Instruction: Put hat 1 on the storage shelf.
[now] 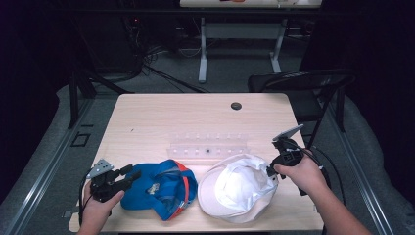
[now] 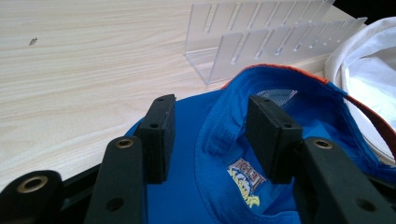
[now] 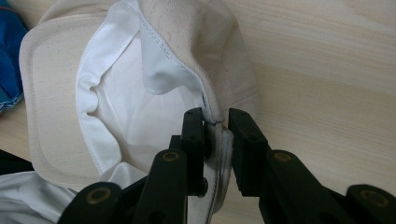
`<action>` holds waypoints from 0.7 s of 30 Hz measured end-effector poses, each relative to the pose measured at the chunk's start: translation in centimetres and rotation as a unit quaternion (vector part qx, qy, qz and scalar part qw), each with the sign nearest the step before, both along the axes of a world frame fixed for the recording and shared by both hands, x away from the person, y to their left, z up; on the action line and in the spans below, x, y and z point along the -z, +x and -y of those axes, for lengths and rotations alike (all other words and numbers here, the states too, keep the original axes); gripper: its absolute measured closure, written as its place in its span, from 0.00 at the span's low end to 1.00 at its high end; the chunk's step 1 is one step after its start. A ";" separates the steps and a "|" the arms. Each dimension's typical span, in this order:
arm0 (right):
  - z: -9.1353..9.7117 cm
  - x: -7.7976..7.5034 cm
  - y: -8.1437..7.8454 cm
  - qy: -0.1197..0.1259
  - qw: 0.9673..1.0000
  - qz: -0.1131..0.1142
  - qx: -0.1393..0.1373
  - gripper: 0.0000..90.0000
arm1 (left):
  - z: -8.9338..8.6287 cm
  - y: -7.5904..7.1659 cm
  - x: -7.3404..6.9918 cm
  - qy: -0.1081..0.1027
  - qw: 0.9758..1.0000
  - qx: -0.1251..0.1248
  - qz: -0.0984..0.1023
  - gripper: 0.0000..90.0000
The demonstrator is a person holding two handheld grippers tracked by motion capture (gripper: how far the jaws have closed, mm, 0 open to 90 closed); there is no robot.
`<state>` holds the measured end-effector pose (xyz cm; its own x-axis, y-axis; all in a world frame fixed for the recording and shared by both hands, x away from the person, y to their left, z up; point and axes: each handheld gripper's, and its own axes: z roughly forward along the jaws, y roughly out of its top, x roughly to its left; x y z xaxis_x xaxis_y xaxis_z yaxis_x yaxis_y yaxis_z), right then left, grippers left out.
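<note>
Presently the white cap (image 3: 154, 60) rim is pinched by the right gripper (image 3: 217, 122); the left gripper (image 2: 210, 133), jaws wide, straddles the blue cap (image 2: 261, 154) rim. Closing is judged due next.

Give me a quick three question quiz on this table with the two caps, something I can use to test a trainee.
1. What stands on the table behind the white cap? A: a clear slotted rack. B: a metal bowl. C: a stack of books.
2. True or false: the white cap's rim sits between the jaws of the right tool.
3. Which cap's edge do the jaws of the left tool straddle?

Key
1. A
2. True
3. The blue cap, which lies with its inside facing up.
</note>
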<state>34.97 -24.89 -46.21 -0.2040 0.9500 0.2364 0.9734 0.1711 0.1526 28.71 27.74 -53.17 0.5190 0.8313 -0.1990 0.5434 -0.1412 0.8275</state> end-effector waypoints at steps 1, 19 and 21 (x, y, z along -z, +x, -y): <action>-0.2 0.0 -0.1 0.004 1.000 0.008 0.012 0.86 | 0.0 0.0 0.0 0.002 1.000 -0.001 0.001 0.59; -1.0 -2.5 -0.3 0.015 1.000 0.008 0.012 0.90 | 0.0 -0.1 0.3 0.007 1.000 -0.006 0.001 0.55; -0.9 -3.0 -0.3 0.021 1.000 0.005 0.008 0.90 | 0.0 -0.1 0.3 0.008 1.000 -0.006 0.002 0.55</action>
